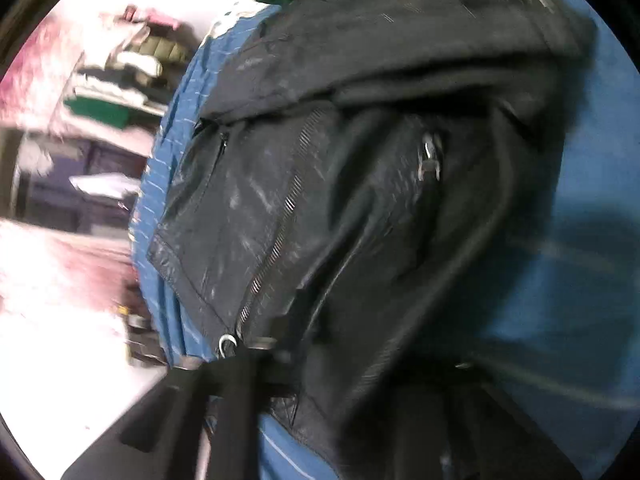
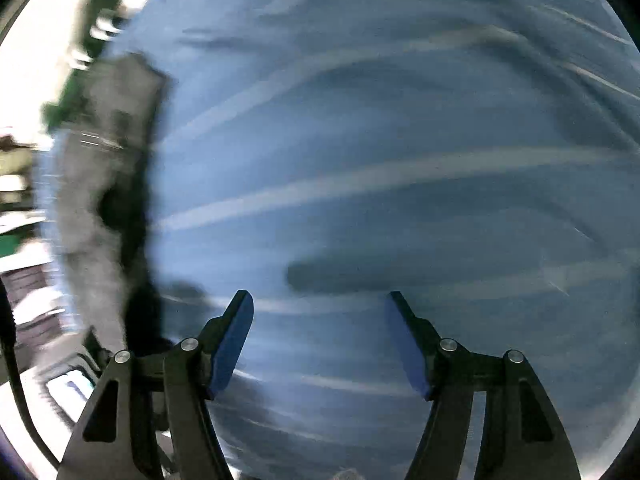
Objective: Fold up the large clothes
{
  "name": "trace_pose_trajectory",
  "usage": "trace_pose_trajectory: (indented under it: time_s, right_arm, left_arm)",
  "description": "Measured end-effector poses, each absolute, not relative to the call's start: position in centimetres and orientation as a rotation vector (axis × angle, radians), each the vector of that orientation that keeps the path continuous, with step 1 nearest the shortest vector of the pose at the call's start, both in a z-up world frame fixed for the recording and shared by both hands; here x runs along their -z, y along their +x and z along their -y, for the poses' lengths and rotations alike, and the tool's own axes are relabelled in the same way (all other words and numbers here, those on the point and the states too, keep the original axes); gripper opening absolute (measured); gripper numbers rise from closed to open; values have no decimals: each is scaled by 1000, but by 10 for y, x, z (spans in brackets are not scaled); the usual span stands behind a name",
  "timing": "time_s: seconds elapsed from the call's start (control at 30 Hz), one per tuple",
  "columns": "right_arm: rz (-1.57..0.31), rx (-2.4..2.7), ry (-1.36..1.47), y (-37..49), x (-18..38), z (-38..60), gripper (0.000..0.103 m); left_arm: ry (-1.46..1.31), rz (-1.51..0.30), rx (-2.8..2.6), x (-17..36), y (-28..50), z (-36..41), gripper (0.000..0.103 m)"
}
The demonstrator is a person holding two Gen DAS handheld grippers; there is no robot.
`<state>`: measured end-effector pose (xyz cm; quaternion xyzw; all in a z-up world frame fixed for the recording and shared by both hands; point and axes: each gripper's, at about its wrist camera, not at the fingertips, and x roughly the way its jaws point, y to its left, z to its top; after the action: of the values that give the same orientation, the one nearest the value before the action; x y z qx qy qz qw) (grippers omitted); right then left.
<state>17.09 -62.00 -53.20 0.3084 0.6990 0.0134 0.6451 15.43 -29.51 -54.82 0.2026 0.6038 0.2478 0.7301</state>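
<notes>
Two tools: left (image 1: 256,356) jacket-clamped (image 1: 320,200), right (image 2: 320,320) spread.

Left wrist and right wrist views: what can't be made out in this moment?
- Left wrist: the left gripper is buried under the black jacket; jaws hidden, grip unclear.
- Left wrist: the stacked clothes behind are too blurred to identify.
- Right wrist: motion blur smears the blue striped sheet and the jacket at left.
- Right wrist: the right gripper is open; its target isn't evident.
</notes>
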Motion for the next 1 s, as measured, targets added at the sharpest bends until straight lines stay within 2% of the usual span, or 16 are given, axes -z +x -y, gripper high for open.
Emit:
trace_pose_trajectory:
  time_s: [0.2,0.37,0.4,0.43,0.57,0.7,0.87,1.0]
  right_arm:
    - [-1362,-427,1197,237,568,582,70]
    - [-1328,-522,1403,276,620,512,68]
    - [-1326,-515,1400,280,623,504,58]
    - [-1338,-489,1379,278,625,484,23]
    - [-1336,-376,1270,290,597,455,18]
    - [-1325,-403,1088,317,526,421,17]
    - [-1338,-458,905,344,444,335,17]
    - [-1395,-439,737,357,408,265,17]
  left_arm:
    - [415,-1279,-495,519,164,274,9]
    - [410,-1297,-431,514,159,277,9]
    - [402,-1300,-418,512,159,276,9]
    - [391,-1305,-400,510,158,276,9]
    - [239,-1352,-330,495,155,257,8]
    - [35,-1381,-294,468,155,218,8]
    - [-153,-1382,-278,437,168,146,10]
    - [-271,-1400,-282,443,188,69,14]
